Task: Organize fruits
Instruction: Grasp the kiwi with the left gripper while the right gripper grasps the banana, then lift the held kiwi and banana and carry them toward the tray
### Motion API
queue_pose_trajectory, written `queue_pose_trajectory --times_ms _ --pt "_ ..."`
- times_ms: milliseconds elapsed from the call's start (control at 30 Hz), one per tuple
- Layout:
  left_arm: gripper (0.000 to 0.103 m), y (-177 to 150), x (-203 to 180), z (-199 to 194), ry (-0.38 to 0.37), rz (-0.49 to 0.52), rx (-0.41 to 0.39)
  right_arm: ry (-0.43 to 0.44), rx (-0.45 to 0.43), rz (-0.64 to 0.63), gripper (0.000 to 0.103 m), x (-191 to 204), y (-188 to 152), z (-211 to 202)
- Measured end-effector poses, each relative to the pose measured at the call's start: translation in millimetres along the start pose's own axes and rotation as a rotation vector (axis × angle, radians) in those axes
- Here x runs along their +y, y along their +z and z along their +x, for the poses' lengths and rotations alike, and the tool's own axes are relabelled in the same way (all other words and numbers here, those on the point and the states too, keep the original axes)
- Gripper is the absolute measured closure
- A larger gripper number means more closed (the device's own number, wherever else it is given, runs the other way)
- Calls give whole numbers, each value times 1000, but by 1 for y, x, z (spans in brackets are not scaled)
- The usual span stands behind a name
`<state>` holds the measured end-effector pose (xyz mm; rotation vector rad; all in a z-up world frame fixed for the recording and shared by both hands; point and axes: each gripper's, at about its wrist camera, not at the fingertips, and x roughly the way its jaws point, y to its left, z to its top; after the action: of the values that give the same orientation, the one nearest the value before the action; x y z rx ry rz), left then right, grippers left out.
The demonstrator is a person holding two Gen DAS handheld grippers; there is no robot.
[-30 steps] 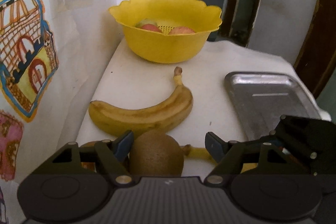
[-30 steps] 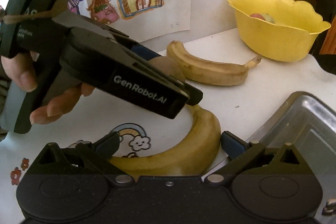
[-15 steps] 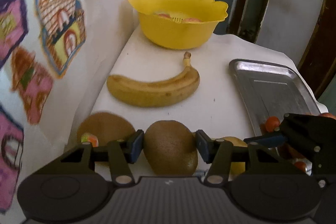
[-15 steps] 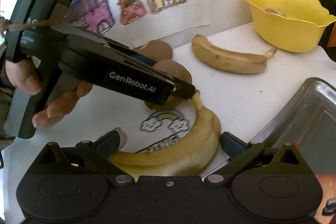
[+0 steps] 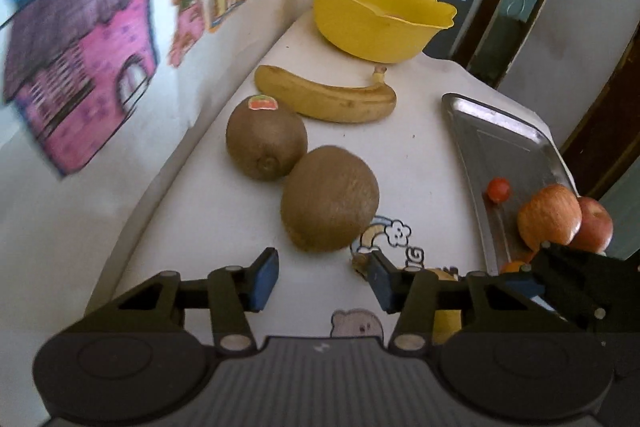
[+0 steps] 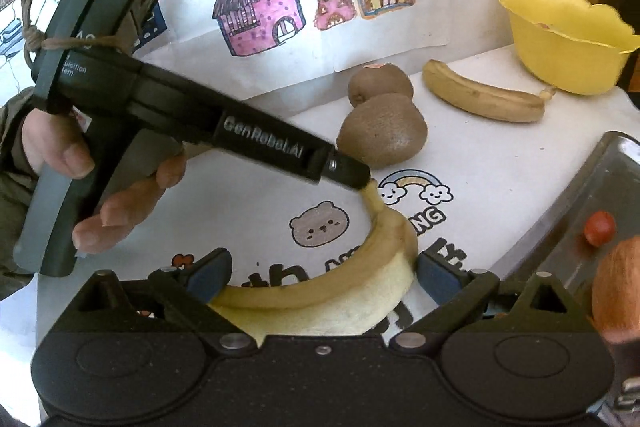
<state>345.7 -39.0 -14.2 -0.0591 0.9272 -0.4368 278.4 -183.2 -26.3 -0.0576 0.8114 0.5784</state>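
Note:
My left gripper (image 5: 322, 279) hangs over the white cloth, its jaws closing with nothing between them. Just ahead of its fingertips lies a brown kiwi (image 5: 330, 199), touching a second kiwi (image 5: 266, 139) that has a sticker. In the right wrist view the left gripper's tip (image 6: 348, 173) is beside the near kiwi (image 6: 382, 137). My right gripper (image 6: 322, 275) is shut on a curved yellow banana (image 6: 384, 247). Another banana (image 5: 328, 99) lies in front of the yellow bowl (image 5: 380, 15).
A metal tray (image 5: 500, 143) on the right holds two apples (image 5: 548, 217) and a small red fruit (image 5: 498, 189). A wall with house drawings (image 6: 256, 7) runs along the table's left side. A hand (image 6: 60, 147) holds the left gripper.
Both grippers have drawn back from the bowl. The kiwi that sat between the left fingers now lies free ahead of them, and those jaws have narrowed. The right gripper kept its banana.

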Motion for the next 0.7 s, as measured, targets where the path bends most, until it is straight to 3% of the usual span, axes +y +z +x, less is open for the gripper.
queue_pose_trajectory --times_ms 267,433,467,700 --pt "38 10 -5 -11 29 34 -139 -130 -34 148 6 13 -9 -3" --pt "37 23 -16 6 44 62 -124 -147 -76 267 12 8 -20 -8" --pt "42 25 -18 11 58 61 -110 -161 -82 266 13 9 -22 -10" --pt "43 18 -18 13 60 24 -111 -147 -94 275 21 11 -30 -17"
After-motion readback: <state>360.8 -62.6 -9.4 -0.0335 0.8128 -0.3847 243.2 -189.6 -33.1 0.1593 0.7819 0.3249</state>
